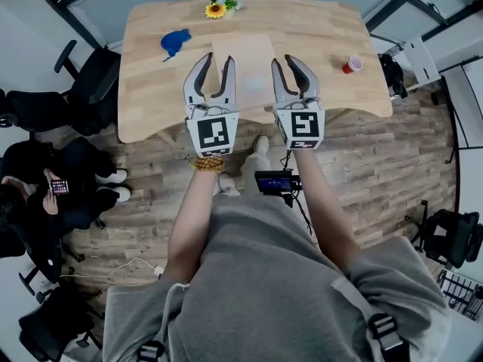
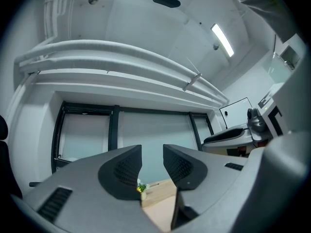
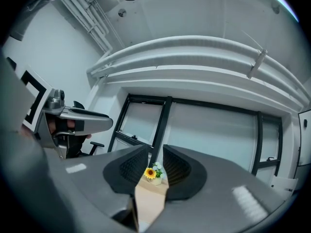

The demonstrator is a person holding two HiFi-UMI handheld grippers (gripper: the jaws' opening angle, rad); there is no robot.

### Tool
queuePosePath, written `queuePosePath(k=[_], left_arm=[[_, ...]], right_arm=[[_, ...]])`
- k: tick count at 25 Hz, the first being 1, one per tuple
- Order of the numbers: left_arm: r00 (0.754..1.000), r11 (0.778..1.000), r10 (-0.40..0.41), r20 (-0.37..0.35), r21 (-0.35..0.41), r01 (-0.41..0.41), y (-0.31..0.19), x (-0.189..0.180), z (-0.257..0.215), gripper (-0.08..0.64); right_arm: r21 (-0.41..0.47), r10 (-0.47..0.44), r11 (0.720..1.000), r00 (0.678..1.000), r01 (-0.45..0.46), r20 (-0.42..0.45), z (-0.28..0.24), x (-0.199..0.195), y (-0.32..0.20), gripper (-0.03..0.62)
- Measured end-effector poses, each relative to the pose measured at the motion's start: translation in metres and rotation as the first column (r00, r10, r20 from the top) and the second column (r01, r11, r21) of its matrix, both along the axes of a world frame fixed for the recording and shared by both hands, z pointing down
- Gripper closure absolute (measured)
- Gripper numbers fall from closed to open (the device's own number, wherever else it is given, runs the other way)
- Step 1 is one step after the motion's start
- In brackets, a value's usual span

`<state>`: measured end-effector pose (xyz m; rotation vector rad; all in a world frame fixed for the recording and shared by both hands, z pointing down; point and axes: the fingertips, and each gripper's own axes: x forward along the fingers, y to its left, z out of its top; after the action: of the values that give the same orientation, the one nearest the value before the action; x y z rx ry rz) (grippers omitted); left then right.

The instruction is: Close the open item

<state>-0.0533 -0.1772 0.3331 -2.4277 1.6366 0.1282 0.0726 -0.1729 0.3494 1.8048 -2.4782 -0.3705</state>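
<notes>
Plain tan cardboard box at the middle of the wooden surface

Black-and-white square markers sit on each cube. The left hand-held gripper and right hand-held gripper hover at the box's near edge, jaws partly apart, gripping nothing.

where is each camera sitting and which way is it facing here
Head view: on the person's head, looking steeply down at the wooden table; shows forearms, torso, the left gripper and the right gripper.
Left gripper view: rides on the left gripper, looking along its parted jaws toward windows and ceiling; the right gripper shows at the right edge.
Right gripper view: rides on the right gripper, facing the same way; the left gripper shows at the left.
Shared: all three show the sunflower pot at the table's far edge.
</notes>
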Motion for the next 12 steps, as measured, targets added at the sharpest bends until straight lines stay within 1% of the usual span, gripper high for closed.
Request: queuePosePath(k=[4, 9, 12], left_arm=[[1.000, 1.000, 0.008, 0.001, -0.013, -0.008, 0.005, 0.006, 0.012, 0.423], [1.000, 0.999, 0.011, 0.011, -0.035, -0.011, 0.006, 0.008, 0.027, 0.430], [1.000, 0.999, 0.001, 0.012, -0.047, -0.001, 0.006, 0.008, 0.034, 0.433]], right_arm=[[-0.019, 0.015, 1.000, 1.000, -0.015, 0.005, 0.010, 0.001, 0.006, 0.488], [-0.024, 0.074, 0.997, 0.997, -0.074, -0.001, 0.019, 0.007, 0.010, 0.488], [-0.032, 0.066, 0.997, 0.998, -0.066, 0.001, 0.024, 0.005, 0.013, 0.488]])
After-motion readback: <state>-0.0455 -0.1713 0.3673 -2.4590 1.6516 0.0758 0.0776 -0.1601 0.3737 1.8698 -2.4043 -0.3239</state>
